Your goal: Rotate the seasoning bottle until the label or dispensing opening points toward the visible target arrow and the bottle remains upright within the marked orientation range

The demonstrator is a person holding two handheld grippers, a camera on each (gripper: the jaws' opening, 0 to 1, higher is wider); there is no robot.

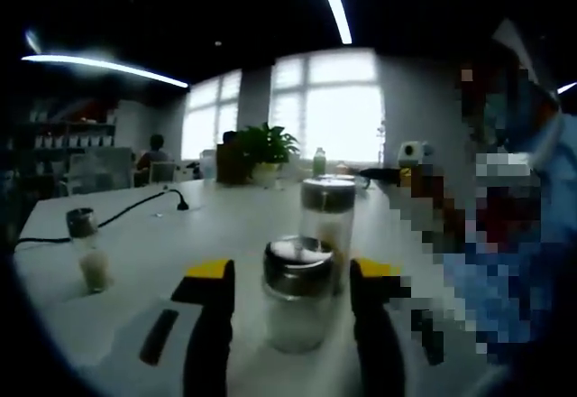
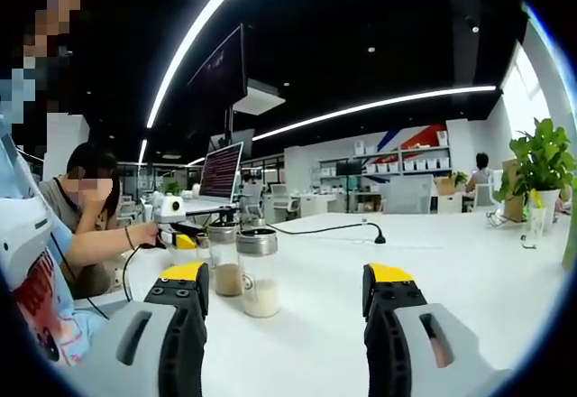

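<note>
Left gripper view — seasoning bottle (image 1: 297, 293) between tool (image 1: 293, 281) jaws

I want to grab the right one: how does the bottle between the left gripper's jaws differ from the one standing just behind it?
The near bottle is shorter; the rear bottle stands taller. The near bottle sits between the open jaws of the left gripper; the rear bottle stands beyond them, partly hidden by the near one. Both are upright, clear-bodied, with metal caps, on the white table.

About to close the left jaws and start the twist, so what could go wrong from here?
1. A second shaker stands close behind the seasoning bottle between the open left gripper; a swing could knock it over.
2. A grip high by the metal cap may tip the bottle rather than turn it.
3. No target arrow is visible, so alignment can't be checked.
</note>
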